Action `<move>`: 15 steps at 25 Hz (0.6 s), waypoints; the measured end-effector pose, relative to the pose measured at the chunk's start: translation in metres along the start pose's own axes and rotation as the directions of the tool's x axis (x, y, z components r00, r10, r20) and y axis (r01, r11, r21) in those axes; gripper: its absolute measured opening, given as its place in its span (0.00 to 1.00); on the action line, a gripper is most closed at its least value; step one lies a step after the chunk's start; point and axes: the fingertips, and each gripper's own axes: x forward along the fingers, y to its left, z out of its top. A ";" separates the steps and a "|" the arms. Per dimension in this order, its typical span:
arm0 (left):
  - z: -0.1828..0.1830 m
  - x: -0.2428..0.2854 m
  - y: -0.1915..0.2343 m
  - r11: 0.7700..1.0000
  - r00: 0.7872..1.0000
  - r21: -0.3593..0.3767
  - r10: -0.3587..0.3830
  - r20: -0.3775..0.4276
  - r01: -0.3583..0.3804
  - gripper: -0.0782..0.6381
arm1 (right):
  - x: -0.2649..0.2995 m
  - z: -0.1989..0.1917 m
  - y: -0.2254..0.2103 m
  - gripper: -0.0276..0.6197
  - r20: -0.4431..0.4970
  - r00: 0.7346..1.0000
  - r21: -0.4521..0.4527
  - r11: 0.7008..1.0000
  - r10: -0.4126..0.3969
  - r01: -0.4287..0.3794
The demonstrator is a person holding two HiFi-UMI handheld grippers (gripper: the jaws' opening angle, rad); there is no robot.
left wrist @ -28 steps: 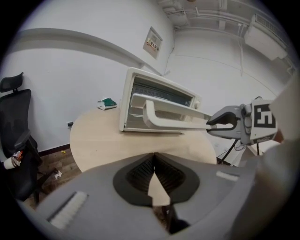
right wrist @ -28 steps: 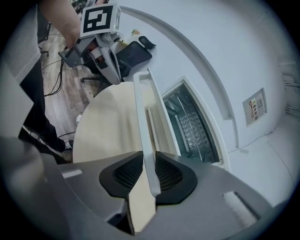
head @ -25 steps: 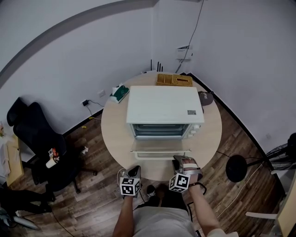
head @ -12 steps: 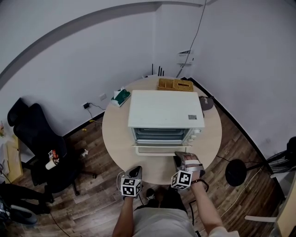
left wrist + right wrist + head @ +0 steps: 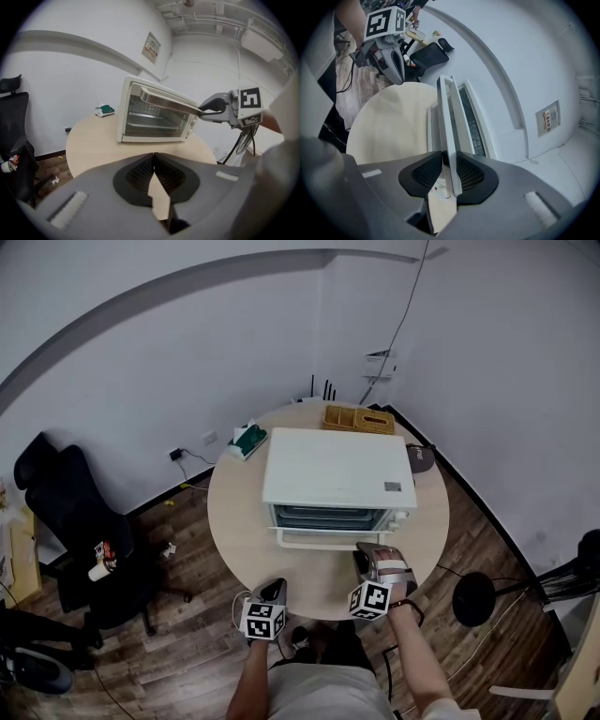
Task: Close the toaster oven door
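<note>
A white toaster oven (image 5: 337, 470) stands on the round beige table (image 5: 239, 521). Its glass door (image 5: 166, 101) is tilted up, partly ajar, and the rack inside shows in the left gripper view. My right gripper (image 5: 366, 554) is at the right end of the door handle (image 5: 323, 538). The handle bar (image 5: 447, 122) runs between the right gripper's (image 5: 449, 161) pads, which still touch it while the jaws are opening. My left gripper (image 5: 272, 589) hangs at the table's near edge, away from the oven. Its (image 5: 153, 157) pads meet with nothing between them.
A wooden tray (image 5: 358, 418) and a green packet (image 5: 247, 439) lie behind the oven. A dark round object (image 5: 422, 457) sits at the table's right edge. A black office chair (image 5: 75, 512) stands left on the wooden floor, a round black base (image 5: 473, 598) right.
The oven door has swung up from lying flat open to nearly upright. My right gripper has moved forward and up with the handle. The left gripper has stayed near the table's edge.
</note>
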 end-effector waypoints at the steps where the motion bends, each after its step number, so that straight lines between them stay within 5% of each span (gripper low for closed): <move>1: 0.001 0.000 0.001 1.000 1.000 -0.002 0.002 0.002 -0.002 0.19 | 0.001 0.000 -0.002 0.19 0.000 1.000 -0.002 1.000 -0.003 0.003; 15: 0.014 0.005 0.002 1.000 1.000 -0.015 -0.002 0.022 0.002 0.19 | 0.017 0.000 -0.027 0.20 -0.011 1.000 -0.025 0.999 -0.022 0.022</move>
